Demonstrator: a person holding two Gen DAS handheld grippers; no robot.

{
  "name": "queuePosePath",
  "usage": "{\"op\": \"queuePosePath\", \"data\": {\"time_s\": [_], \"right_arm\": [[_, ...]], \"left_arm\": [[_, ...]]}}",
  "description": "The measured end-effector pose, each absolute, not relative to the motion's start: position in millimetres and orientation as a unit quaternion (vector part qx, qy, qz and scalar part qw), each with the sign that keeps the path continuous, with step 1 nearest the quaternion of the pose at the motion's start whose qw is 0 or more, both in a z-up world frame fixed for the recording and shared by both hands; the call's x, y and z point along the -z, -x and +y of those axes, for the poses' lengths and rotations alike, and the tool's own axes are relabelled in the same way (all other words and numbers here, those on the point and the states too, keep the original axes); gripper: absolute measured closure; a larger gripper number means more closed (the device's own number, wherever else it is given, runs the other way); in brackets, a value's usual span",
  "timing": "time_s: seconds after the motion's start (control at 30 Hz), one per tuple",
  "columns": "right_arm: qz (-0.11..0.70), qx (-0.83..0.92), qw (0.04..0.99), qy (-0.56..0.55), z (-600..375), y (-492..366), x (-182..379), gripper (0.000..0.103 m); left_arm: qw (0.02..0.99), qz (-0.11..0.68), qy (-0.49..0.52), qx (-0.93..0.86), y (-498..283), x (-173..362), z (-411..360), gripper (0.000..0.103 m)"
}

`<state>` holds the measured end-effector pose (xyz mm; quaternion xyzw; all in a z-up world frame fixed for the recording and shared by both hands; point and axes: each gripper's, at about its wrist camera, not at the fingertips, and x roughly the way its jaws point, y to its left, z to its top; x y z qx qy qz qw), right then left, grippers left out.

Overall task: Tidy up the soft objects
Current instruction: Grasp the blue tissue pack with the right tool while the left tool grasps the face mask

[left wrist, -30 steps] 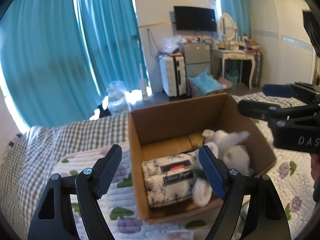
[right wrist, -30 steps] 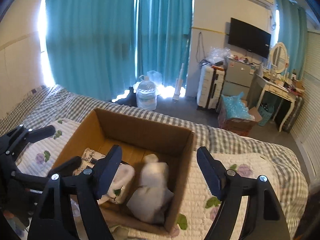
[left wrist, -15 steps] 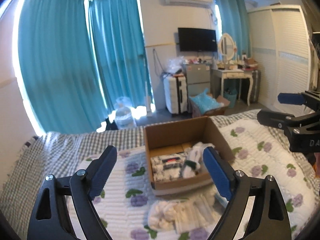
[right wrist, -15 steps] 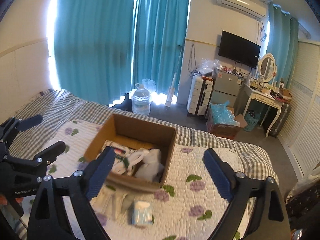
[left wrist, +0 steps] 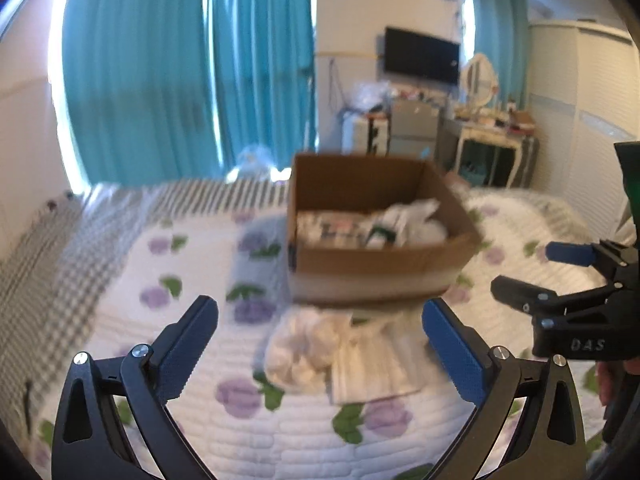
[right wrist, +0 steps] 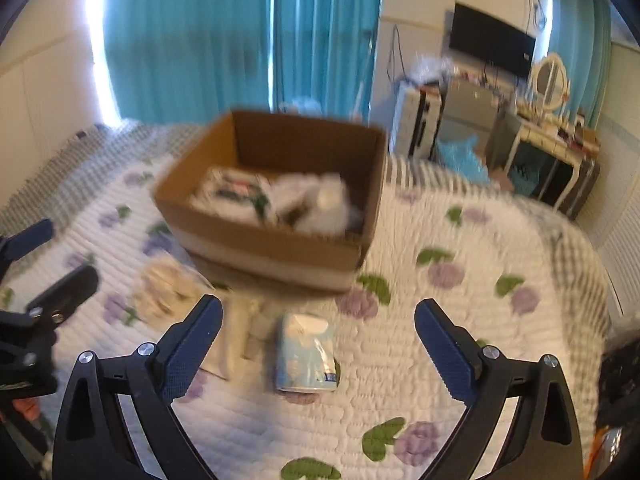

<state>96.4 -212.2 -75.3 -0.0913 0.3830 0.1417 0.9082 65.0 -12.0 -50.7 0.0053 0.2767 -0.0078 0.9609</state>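
Left wrist view: the left gripper (left wrist: 320,336) hangs over a quilted bedspread (left wrist: 188,280) printed with purple flowers, its jaws having just been opening and now spread wide with nothing gripped; beneath the gap lie a crumpled white cloth (left wrist: 300,348) and, touching it, a pale folded piece (left wrist: 372,364). Just beyond them sits an open cardboard box (left wrist: 376,264) holding a patterned pack and white soft items, blurred in both views. Right wrist view: the right gripper (right wrist: 318,334) is likewise spread wide and empty, its jaws having just been opening, above a light blue tissue pack (right wrist: 306,354) lying on the bedspread near the box's front wall. Teal curtains (left wrist: 188,80) fill the background.
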Motion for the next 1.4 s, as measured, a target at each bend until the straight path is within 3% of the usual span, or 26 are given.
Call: {"op": "queuePosePath", "data": {"time_s": [0.23, 0.37, 0.43, 0.47, 0.73, 0.83, 0.97, 1.1, 1.2, 1.27, 1.4], "right_arm": [[0.452, -0.143, 0.879, 0.044, -220.7, -121.5, 154.8, 0.006], [0.483, -0.146, 0.862, 0.039, -223.8, -127.7, 172.7, 0.025], [0.496, -0.161, 0.853, 0.032, -225.2, -127.1, 175.7, 0.050], [0.499, -0.165, 0.850, 0.032, -224.4, -126.1, 175.8, 0.054], [0.460, -0.155, 0.873, 0.042, -237.7, -105.1, 151.5, 0.054], [0.457, -0.155, 0.876, 0.029, -244.4, -102.4, 147.8, 0.054], [0.460, -0.160, 0.873, 0.025, -248.9, -104.5, 146.0, 0.054], [0.465, -0.163, 0.870, 0.027, -244.7, -108.2, 148.2, 0.054], [0.467, -0.164, 0.869, 0.027, -243.3, -108.1, 149.9, 0.054], [0.466, -0.163, 0.869, 0.027, -243.1, -108.1, 149.7, 0.054], [0.465, -0.162, 0.870, 0.029, -242.5, -107.4, 149.6, 0.054]], "left_arm": [[0.938, 0.346, -0.022, -0.002, -74.6, 125.3, -8.1, 0.000], [0.927, 0.375, -0.028, 0.003, -77.1, 141.0, -13.9, 0.000], [0.926, 0.377, -0.027, 0.010, -76.7, 140.2, -17.3, 0.000], [0.926, 0.378, -0.024, 0.013, -76.1, 139.7, -18.5, 0.000], [0.922, 0.388, -0.002, 0.021, -75.7, 133.3, -34.3, 0.001], [0.921, 0.389, -0.004, 0.029, -81.4, 134.4, -46.7, 0.014], [0.912, 0.408, -0.020, 0.037, -95.4, 151.0, -60.4, 0.020], [0.902, 0.428, -0.024, 0.046, -110.1, 168.2, -65.1, 0.021], [0.897, 0.439, -0.021, 0.050, -115.7, 177.5, -64.0, 0.030], [0.895, 0.443, -0.021, 0.046, -116.1, 183.3, -62.5, 0.047], [0.896, 0.442, -0.013, 0.034, -111.8, 182.1, -52.6, 0.070]]}}
